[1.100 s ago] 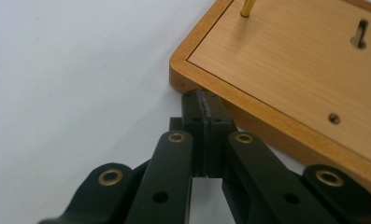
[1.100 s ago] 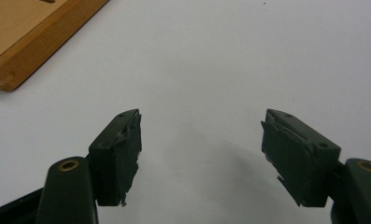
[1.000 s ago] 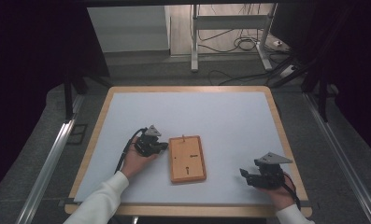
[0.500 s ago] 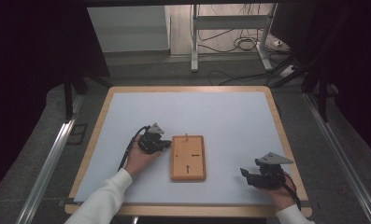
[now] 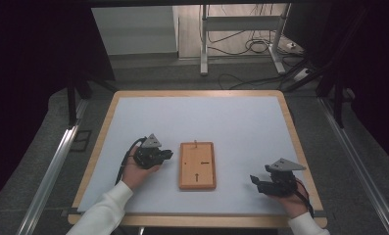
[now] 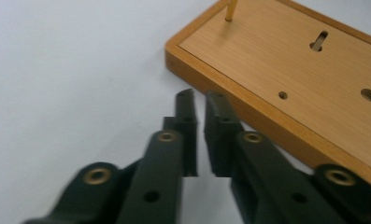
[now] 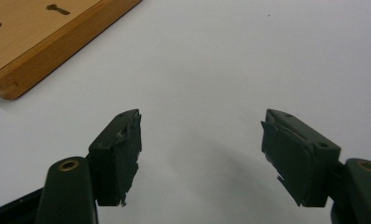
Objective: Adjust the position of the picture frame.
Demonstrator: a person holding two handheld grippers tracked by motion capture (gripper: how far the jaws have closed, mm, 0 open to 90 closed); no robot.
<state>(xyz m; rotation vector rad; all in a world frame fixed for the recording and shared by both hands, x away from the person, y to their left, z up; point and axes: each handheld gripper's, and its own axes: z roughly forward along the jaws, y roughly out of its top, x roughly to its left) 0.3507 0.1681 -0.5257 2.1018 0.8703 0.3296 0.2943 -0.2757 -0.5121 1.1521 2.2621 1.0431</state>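
The wooden board [image 5: 197, 165] lay lengthwise away from the person, peg end far; left tongs [image 6: 199, 100] nearly closed, right tongs [image 7: 199, 140] wide.

The worktop [image 5: 103, 128] has a light wooden rim and carries a white sheet [image 5: 216, 120] across nearly its whole top. Beyond its far edge stands a grey metal frame [image 5: 202, 44] on a pale floor, with dark cables [image 5: 253, 46] looped and trailing beside its legs. A pale panel [image 5: 133, 29] stands to the left of that frame. An aluminium rail [image 5: 55, 166] runs along the grey floor on the left of the worktop and another rail [image 5: 354, 164] on the right. A small dark square plate [image 5: 82, 141] lies between the left rail and the worktop. Dark drapes [image 5: 30, 54] close off both sides.
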